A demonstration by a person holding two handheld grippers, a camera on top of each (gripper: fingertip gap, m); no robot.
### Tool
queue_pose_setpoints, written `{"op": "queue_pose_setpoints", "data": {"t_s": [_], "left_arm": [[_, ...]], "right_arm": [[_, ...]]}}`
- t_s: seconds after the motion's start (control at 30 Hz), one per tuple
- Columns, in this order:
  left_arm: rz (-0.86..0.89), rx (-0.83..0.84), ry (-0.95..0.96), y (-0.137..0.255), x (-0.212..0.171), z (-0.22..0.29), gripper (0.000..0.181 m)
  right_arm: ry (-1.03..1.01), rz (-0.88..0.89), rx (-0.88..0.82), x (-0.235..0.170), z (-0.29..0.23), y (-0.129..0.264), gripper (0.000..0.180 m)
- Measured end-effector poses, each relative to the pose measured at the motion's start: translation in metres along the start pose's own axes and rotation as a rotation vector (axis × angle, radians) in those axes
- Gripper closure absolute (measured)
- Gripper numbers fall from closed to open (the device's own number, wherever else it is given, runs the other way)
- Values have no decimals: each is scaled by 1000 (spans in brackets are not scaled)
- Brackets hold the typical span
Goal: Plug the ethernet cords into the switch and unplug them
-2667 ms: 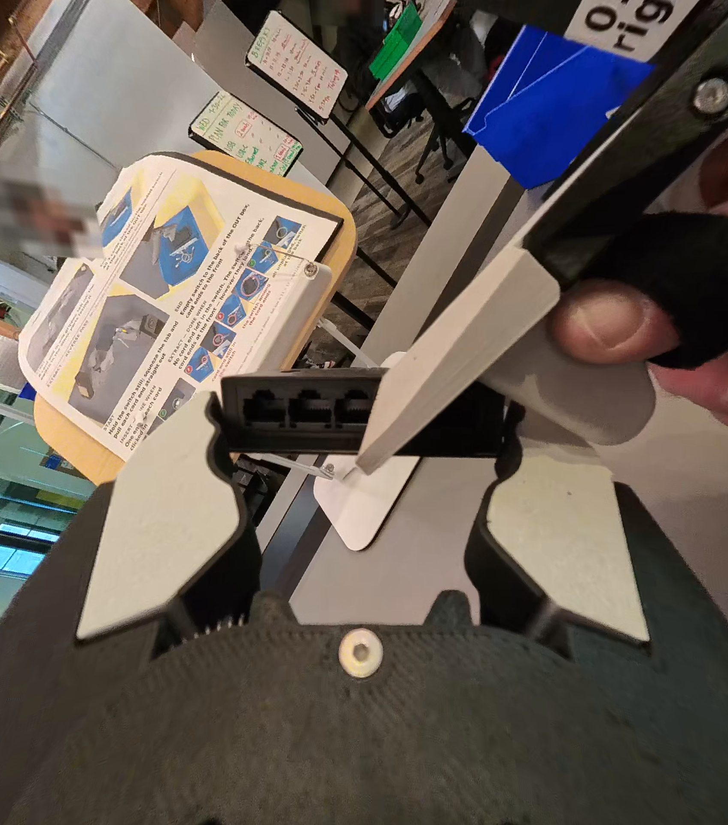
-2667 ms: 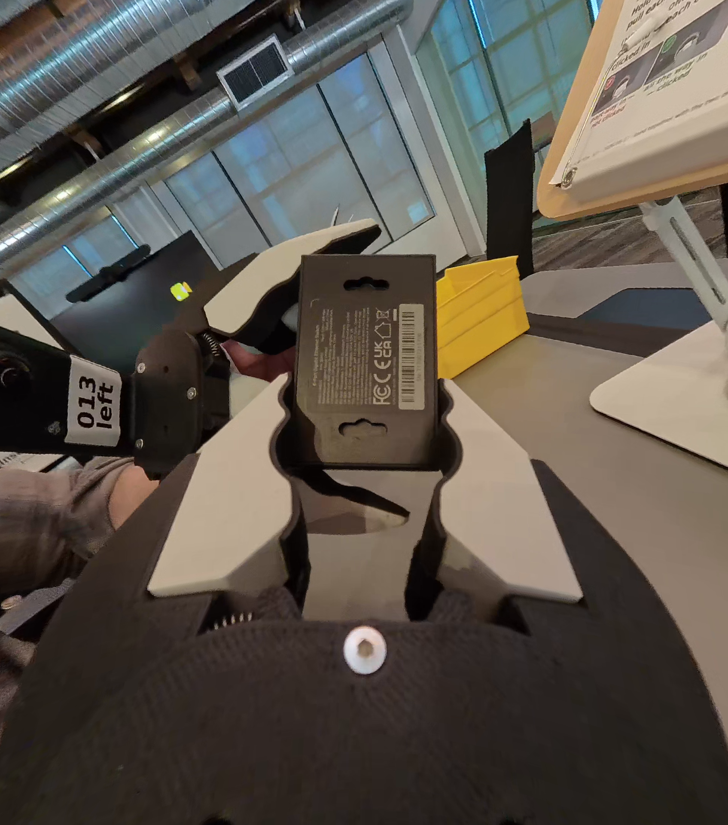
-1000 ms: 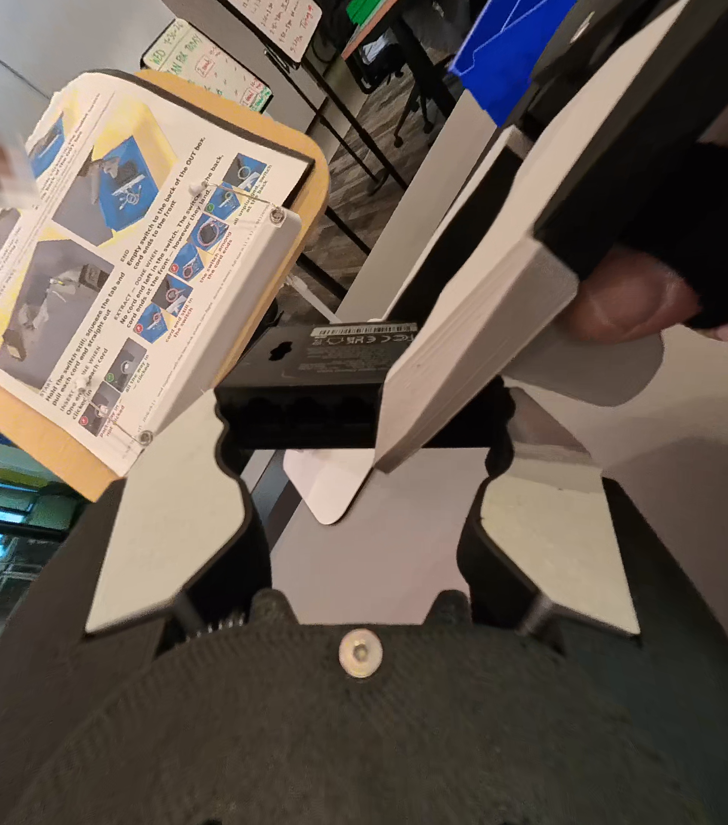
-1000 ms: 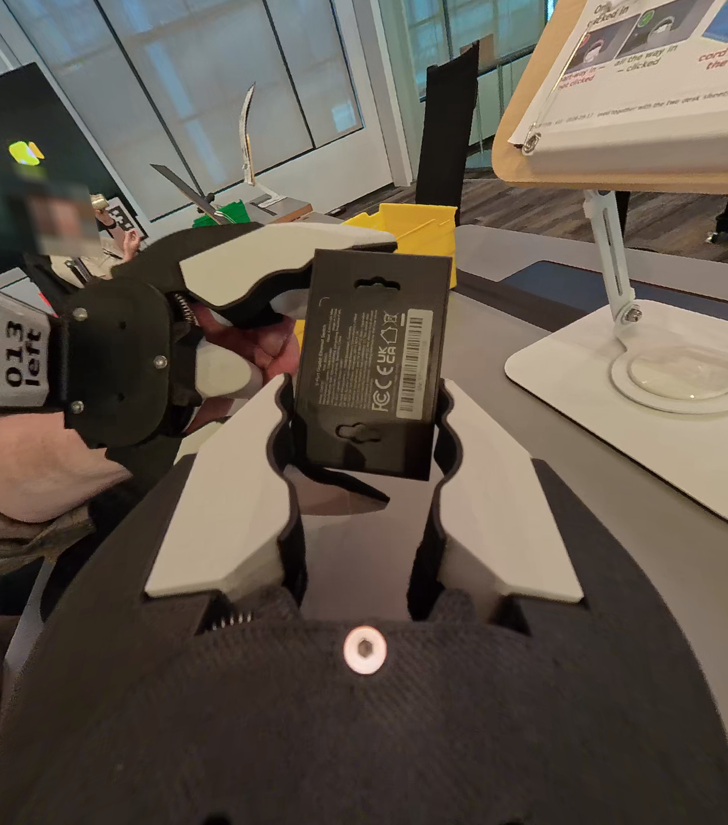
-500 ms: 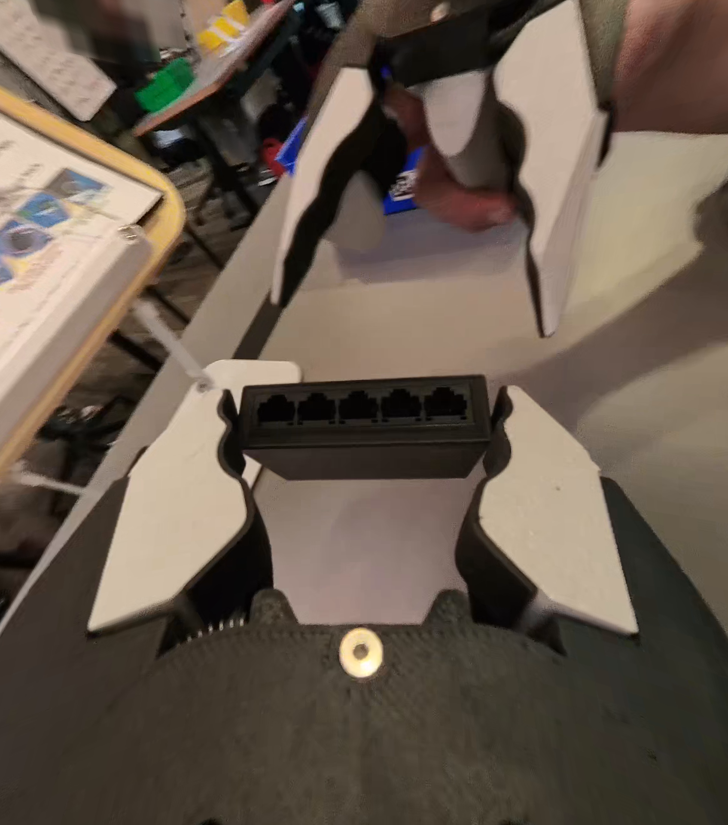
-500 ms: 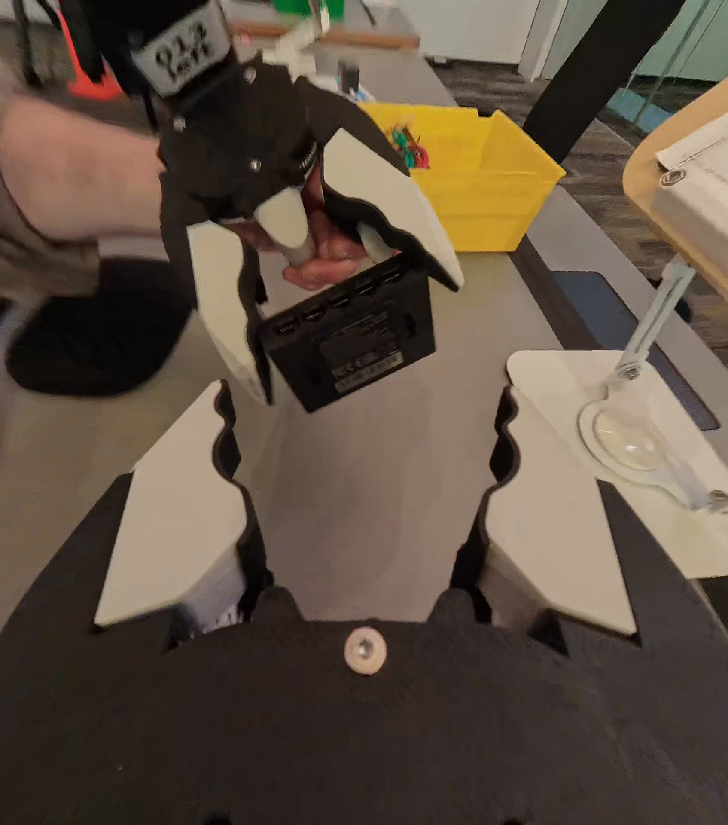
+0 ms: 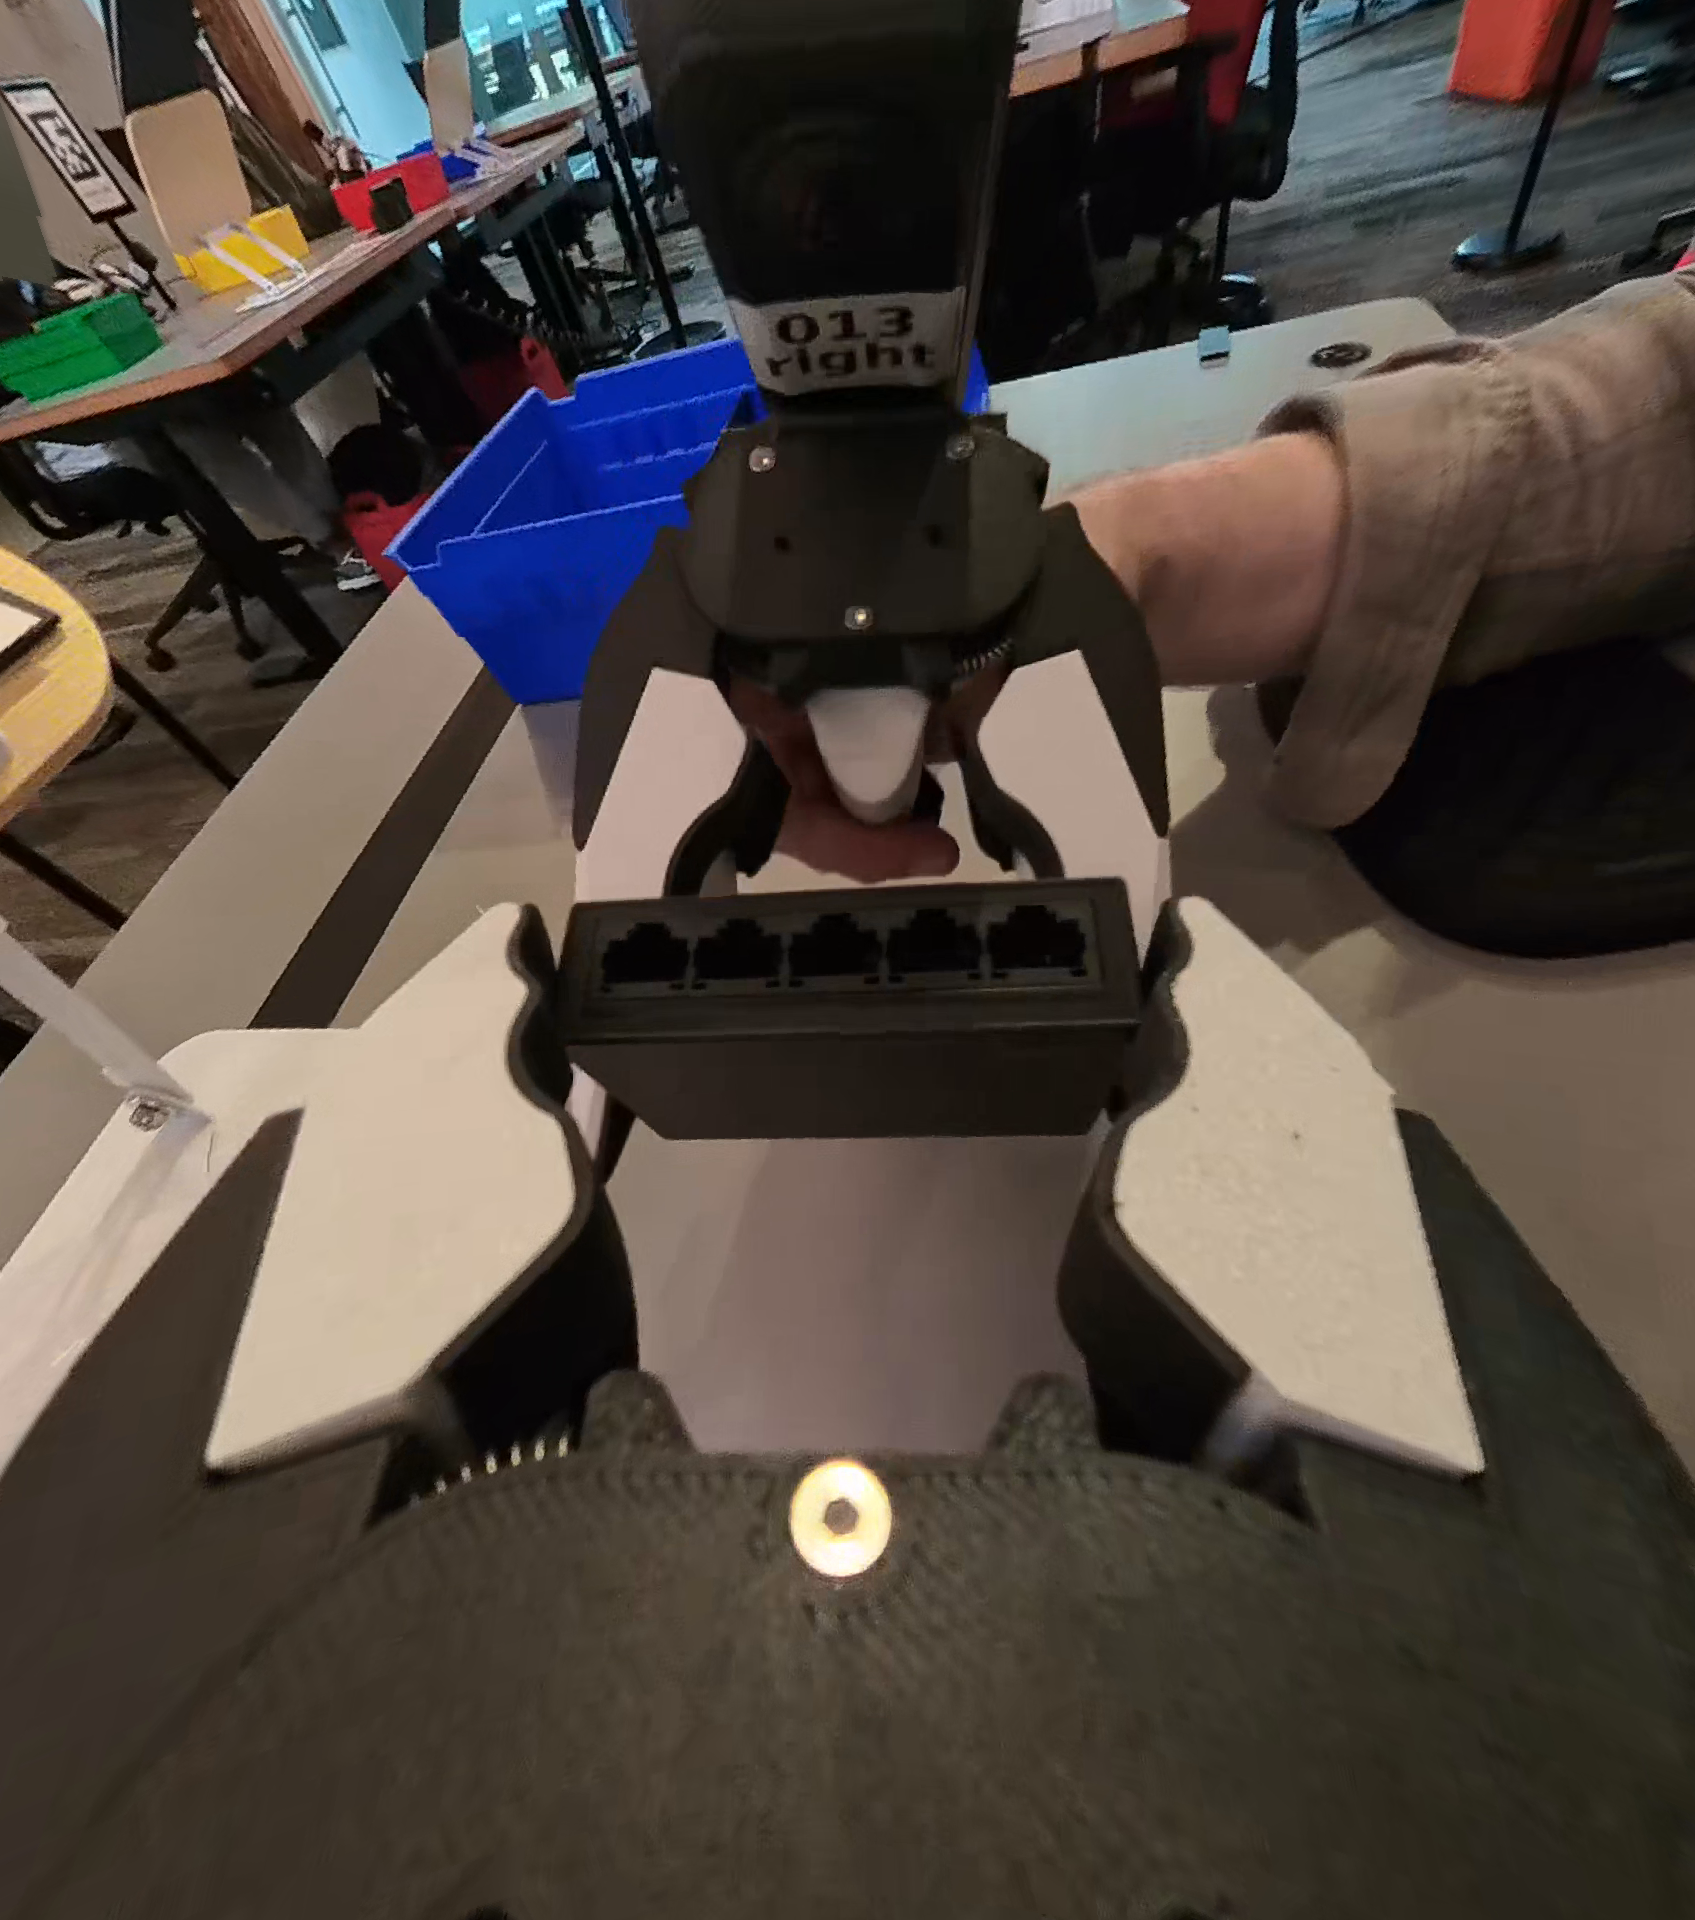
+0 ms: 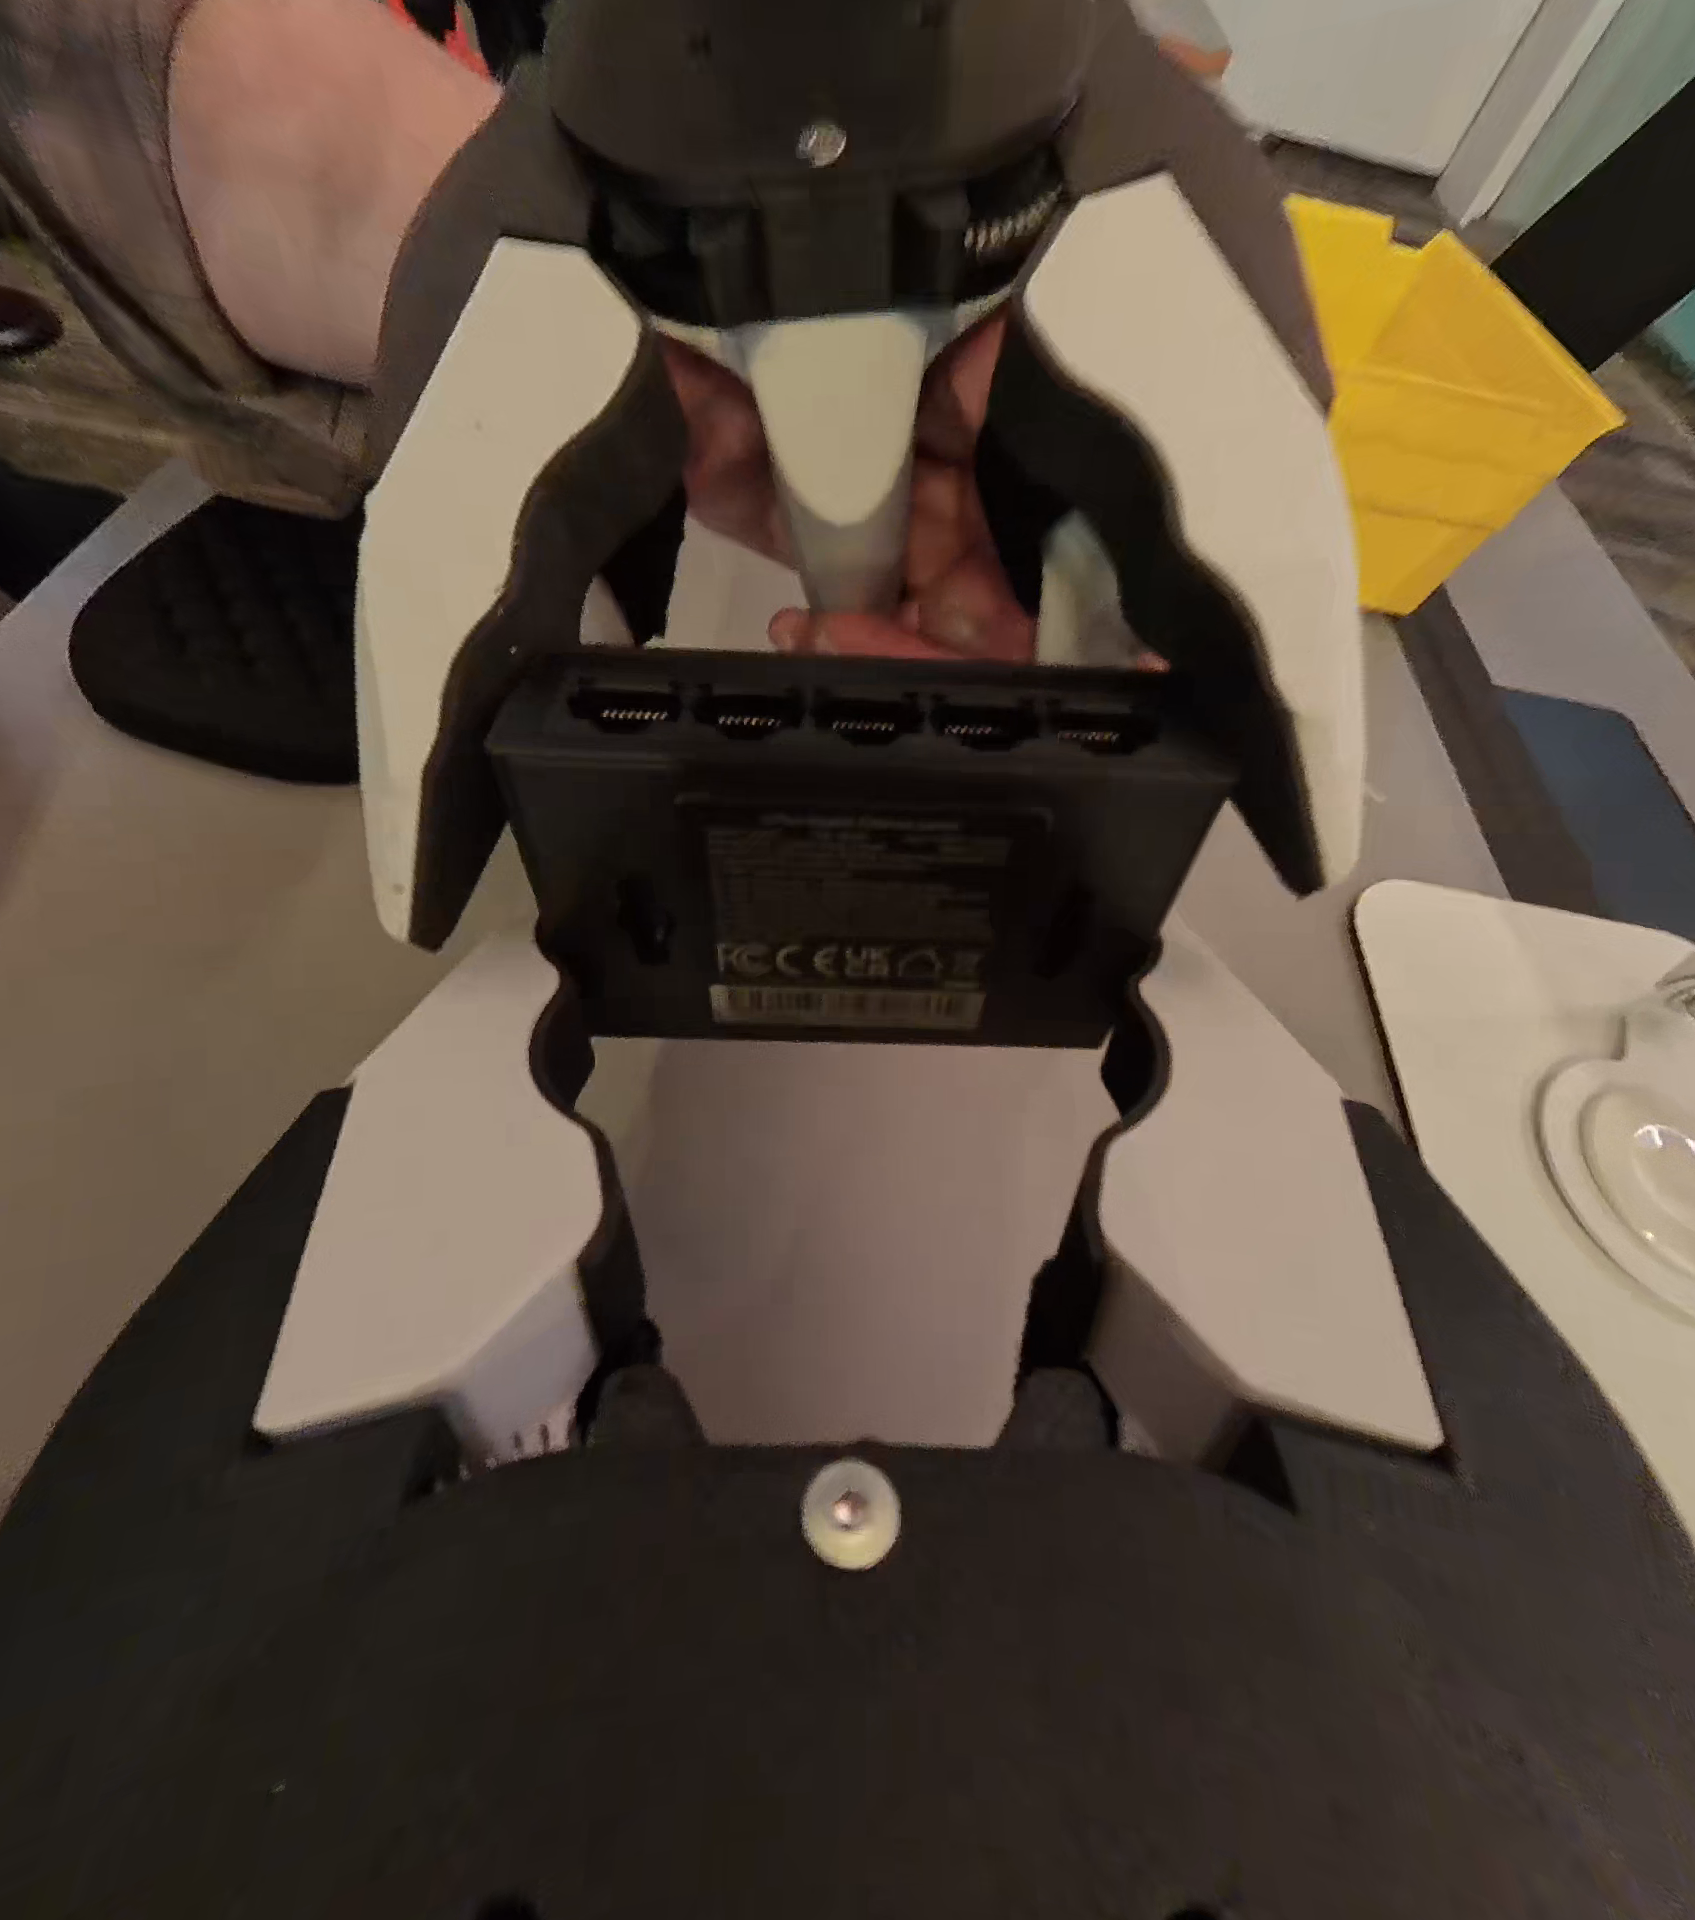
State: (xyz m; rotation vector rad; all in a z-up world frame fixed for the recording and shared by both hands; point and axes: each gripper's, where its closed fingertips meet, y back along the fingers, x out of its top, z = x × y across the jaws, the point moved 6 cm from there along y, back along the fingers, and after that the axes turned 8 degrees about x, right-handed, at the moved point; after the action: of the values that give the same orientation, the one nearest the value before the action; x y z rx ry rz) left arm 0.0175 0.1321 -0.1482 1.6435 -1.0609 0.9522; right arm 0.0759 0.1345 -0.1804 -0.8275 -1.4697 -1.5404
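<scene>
Left wrist view puts the switch (image 7: 848, 1013) at the centre of the frame, clamped by its two short ends between the left gripper (image 7: 845, 1023) fingers (image 7: 427, 1122), its row of five empty ports facing away toward the right gripper (image 7: 869, 831), which hovers just beyond it with fingers spread wide and nothing in them. Right wrist view confirms this: the right gripper (image 8: 848, 1029) is released, its finger (image 8: 469, 1143) tips flanking the near edge of the switch (image 8: 843, 862); whether they touch it is hard to tell. The switch sits raised above the grey worktop (image 8: 147, 987), tilted so its labelled underside shows.

Risks, as I judge them: no ethernet cord is visible in either view, so the right gripper must leave to fetch one. If it closes or pulls away carelessly while this close, it could knock the switch askew in the left grip. The hold is only on the narrow ends, so a plug pushed in off-centre could pivot the body or slide it out. A tilted switch also makes lining a plug up with a port harder.

The switch is a small, flat, matte black box, rigid, with five identical jacks along one long face and a printed label and barcode strip underneath. A blue bin (image 7: 562, 540) stands at the upper middle behind the right gripper, a yellow bin (image 8: 1445, 416) at upper right in the other view.
</scene>
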Motion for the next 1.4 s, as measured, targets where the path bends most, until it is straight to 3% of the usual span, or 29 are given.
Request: {"op": "queue_pose_setpoints", "data": {"t_s": [0.33, 0.43, 0.77, 1.03, 1.23, 1.4], "left_arm": [[-58, 12, 28, -4, -7, -2, 72], [-106, 23, 52, -2, -15, -5, 64], [-267, 36, 63, 9, -39, 3, 73], [-311, -49, 80, -14, -55, 26, 82], [-305, -112, 12, -23, -62, 39, 86], [-339, -108, -176, -26, -61, 49, 89]], "right_arm": [[-45, -120, 4, -6, 2, 10, 81], [-72, -224, -14, -15, 6, 20, 81], [-154, -706, 109, -74, -4, 25, 81], [-163, -891, 176, -87, -8, 12, 81], [-211, -947, 229, -84, -5, 10, 81], [-176, -1109, 244, -81, -4, 3, 81]]}}
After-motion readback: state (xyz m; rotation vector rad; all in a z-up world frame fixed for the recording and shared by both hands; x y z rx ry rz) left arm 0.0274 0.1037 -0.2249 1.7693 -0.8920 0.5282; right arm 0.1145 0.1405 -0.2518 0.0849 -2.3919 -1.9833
